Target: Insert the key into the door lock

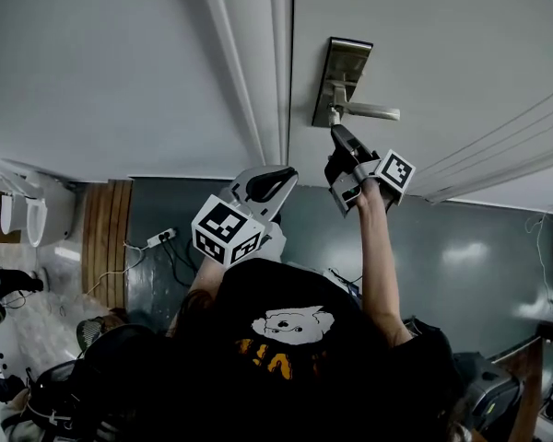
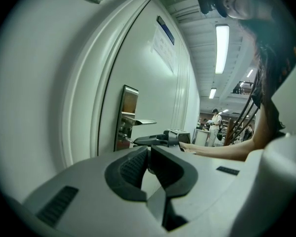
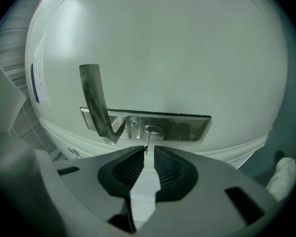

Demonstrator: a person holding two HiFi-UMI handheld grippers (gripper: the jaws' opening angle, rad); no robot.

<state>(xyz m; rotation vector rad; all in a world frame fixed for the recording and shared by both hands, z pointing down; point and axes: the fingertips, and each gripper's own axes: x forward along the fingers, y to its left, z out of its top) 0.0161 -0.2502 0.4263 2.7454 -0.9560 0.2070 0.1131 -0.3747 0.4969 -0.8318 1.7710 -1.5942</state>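
Observation:
A metal lock plate [image 1: 343, 79] with a lever handle [image 1: 373, 111] sits on the white door. My right gripper [image 1: 337, 133] points at the plate just below the handle. In the right gripper view it [image 3: 148, 151] is shut on the key [image 3: 147, 141], seen edge-on as a thin blade. The blade reaches up to the keyhole [image 3: 152, 130] in the plate [image 3: 187, 127], with the handle [image 3: 94, 105] to the left. My left gripper [image 1: 284, 175] hangs back from the door, left of the right one, shut [image 2: 149, 152] on nothing. From it I see the lock plate [image 2: 127, 117] and the right gripper [image 2: 155, 140].
The door frame [image 1: 258, 63] runs down left of the lock. On the floor lie a power strip [image 1: 161, 238] with cables and a wooden slatted piece [image 1: 106, 238]. A person [image 2: 215, 125] stands far down the hall.

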